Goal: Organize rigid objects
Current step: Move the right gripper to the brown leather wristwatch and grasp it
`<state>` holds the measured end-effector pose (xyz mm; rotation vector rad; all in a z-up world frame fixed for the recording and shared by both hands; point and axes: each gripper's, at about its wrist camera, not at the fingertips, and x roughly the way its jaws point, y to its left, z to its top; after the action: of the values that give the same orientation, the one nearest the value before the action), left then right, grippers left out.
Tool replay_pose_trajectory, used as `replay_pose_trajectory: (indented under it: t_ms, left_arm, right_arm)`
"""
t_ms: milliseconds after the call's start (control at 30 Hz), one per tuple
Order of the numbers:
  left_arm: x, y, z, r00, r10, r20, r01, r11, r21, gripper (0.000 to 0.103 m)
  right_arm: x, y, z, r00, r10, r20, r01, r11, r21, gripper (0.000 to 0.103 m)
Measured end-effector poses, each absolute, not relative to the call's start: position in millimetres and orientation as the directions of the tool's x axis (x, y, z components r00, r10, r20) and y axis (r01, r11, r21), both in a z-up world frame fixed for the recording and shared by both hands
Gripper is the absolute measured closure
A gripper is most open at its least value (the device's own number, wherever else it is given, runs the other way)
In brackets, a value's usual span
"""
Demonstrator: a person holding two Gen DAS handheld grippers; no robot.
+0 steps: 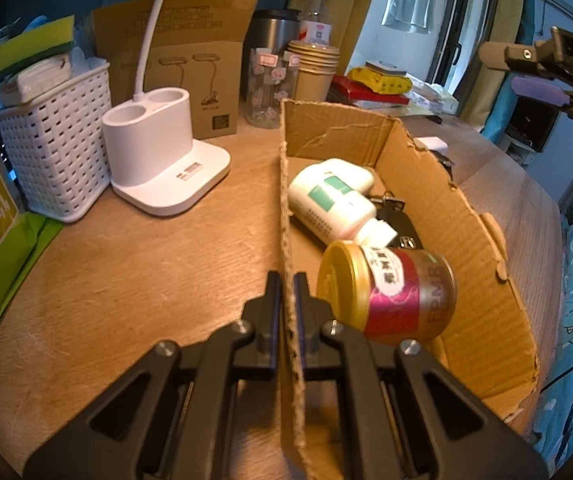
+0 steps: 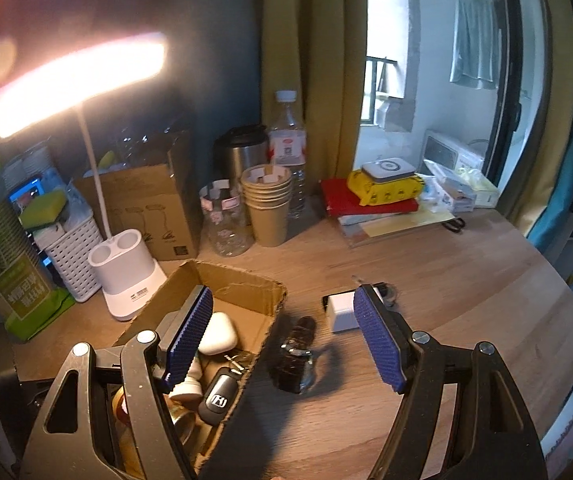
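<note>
box partly filled, two items left out

the wooden counter (image 2: 466, 264) carries a brown cardboard box (image 1: 458, 248), its wall pinched by the left gripper (image 1: 286, 280), already holding a red-gold tin (image 1: 390, 292), white bottle (image 1: 334, 200) and black car key (image 2: 216, 396); the right gripper (image 2: 282, 336) hangs wide and empty above a dark wristwatch (image 2: 296, 356) and white charger (image 2: 340, 312).

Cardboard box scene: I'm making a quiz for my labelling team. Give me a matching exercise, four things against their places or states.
Things:
1. left claw
2. right claw
3. gold-lidded can
4. wristwatch

Places or states:
A. lying on its side in the cardboard box
B. open, holding nothing
C. on the wooden desk, outside the box
D. shut on the box wall

Pairs: 1-D, 2-B, 3-A, 4-C
</note>
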<state>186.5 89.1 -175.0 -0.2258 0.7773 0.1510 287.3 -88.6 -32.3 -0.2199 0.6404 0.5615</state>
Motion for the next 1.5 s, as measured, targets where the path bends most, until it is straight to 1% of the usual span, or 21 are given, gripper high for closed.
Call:
replay_pose_trajectory:
  t_ms: [367,667,1333,1400,1500]
  left_arm:
    - [185,89,-174,0.704,0.052,-0.708,-0.217,0.965,-0.146,0.097]
    - [185,89,-174,0.703,0.051,-0.709,-0.218,0.965,-0.147,0.097]
    - [185,88,-174,0.703,0.051,-0.710,-0.217,0.966,-0.144,0.097]
    - [185,88,-174,0.703,0.054,-0.709,-0.216,0.966,-0.141,0.097]
    - [185,88,-175,0.701,0.053,-0.711,-0.216,0.966,-0.141,0.097]
  right_arm:
    - [297,-106,-37,0.680,0.394,-0.619,-0.518,0.855,-0.026,0.027]
    - [316,-114,-69,0.652,0.360,-0.668,-0.500,0.866,-0.021,0.027]
    - [331,-90,-140,0.513,0.365,-0.777,-0.568,0.823,0.012,0.027]
    - [335,-92,-144,0.498,0.379,-0.780,-0.565,0.824,0.040,0.027]
    - [341,-94,-147,0.497,0.382,-0.779,-0.564,0.825,0.044,0.027]
